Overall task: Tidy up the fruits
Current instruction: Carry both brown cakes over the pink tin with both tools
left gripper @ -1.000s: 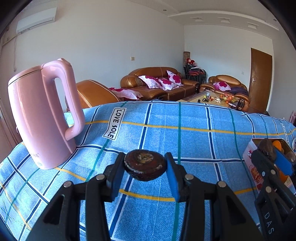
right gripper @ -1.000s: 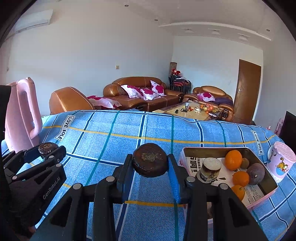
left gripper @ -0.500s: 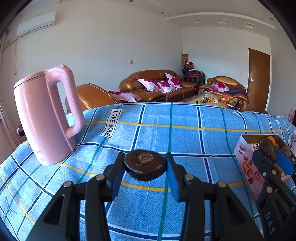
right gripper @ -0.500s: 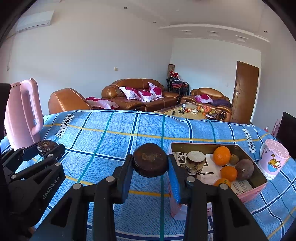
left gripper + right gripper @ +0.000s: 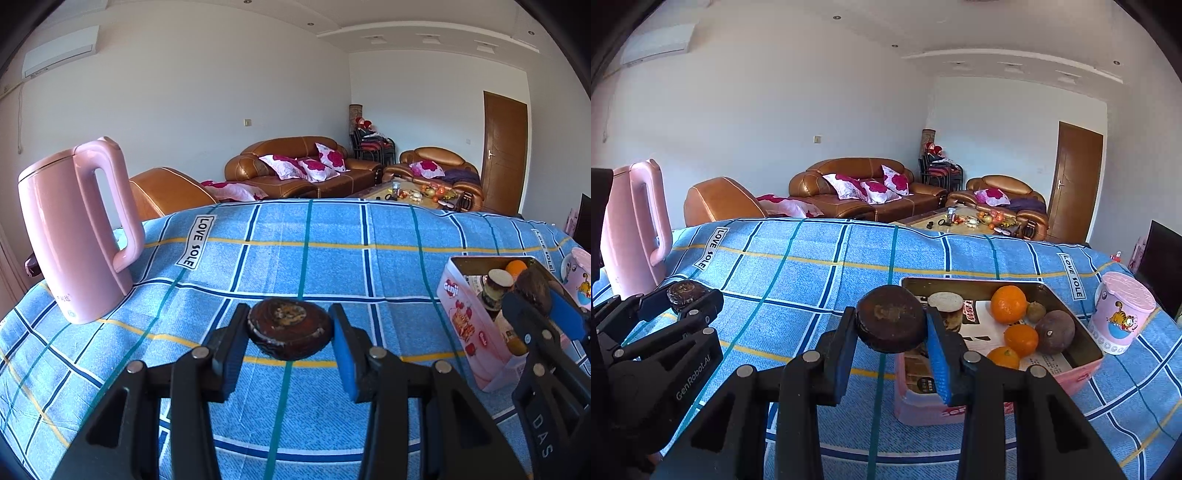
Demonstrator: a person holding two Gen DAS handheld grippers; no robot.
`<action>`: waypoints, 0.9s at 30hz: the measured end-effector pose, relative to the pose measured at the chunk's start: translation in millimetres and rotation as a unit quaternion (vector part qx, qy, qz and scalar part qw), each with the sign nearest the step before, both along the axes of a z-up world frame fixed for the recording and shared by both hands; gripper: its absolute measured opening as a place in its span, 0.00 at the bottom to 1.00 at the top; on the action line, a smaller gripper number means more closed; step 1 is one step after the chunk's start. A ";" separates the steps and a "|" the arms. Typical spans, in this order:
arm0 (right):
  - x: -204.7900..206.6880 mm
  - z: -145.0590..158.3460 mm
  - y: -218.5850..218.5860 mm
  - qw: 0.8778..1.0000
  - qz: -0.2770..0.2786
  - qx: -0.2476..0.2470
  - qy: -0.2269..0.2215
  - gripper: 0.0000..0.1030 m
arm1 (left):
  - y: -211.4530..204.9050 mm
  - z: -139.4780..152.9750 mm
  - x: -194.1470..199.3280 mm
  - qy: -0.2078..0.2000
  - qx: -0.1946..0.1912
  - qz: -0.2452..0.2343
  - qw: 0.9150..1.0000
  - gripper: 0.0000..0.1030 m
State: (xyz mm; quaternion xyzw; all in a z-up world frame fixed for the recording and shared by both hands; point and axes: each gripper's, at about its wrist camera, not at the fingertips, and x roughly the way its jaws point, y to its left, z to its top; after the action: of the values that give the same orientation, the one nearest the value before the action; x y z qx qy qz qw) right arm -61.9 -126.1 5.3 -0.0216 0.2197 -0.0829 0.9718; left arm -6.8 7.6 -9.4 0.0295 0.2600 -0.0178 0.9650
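My left gripper (image 5: 290,334) is shut on a dark brown round fruit (image 5: 290,328), held above the blue checked cloth. My right gripper (image 5: 891,326) is shut on a second dark brown round fruit (image 5: 891,321), just left of the pink tin box (image 5: 1082,369). The box holds several oranges (image 5: 1008,304), a dark purple fruit (image 5: 1054,332), a small brownish fruit (image 5: 1036,312) and a jar with a pale lid (image 5: 945,310). The box also shows at the right of the left wrist view (image 5: 465,325), with the right gripper (image 5: 535,291) in front of it.
A tall pink kettle (image 5: 77,229) stands at the table's left side. A pink cartoon cup (image 5: 1121,312) stands right of the box. The blue cloth (image 5: 306,258) covers the whole table. Sofas and a door lie beyond the far edge.
Both grippers, still holding their fruits, have drawn back and shifted left; the box and kettle sit further right in both views. The right gripper's fruit now overlaps the box's left edge.
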 end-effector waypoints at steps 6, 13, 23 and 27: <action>-4.2 2.4 -11.5 1.000 -0.008 -0.005 -0.004 0.38 | -18.5 1.4 -5.3 -0.001 0.004 -0.012 1.000 0.43; -11.3 3.7 -29.7 1.000 -0.018 -0.014 -0.010 0.38 | -35.5 0.8 -6.3 0.003 0.003 -0.024 1.000 0.43; -15.2 4.6 -64.5 0.999 -0.038 -0.016 -0.012 0.38 | -62.1 0.7 -9.6 0.006 0.009 -0.043 0.999 0.43; -16.2 5.2 -73.9 0.999 -0.044 -0.022 -0.015 0.38 | -73.9 1.6 -14.0 0.004 0.010 -0.051 0.999 0.43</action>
State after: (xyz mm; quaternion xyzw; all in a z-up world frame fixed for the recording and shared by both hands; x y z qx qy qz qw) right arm -78.1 -200.0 10.5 -0.0321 0.2036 -0.1306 0.9698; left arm -20.8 -66.3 -7.8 0.0524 0.2625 -0.0640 0.9614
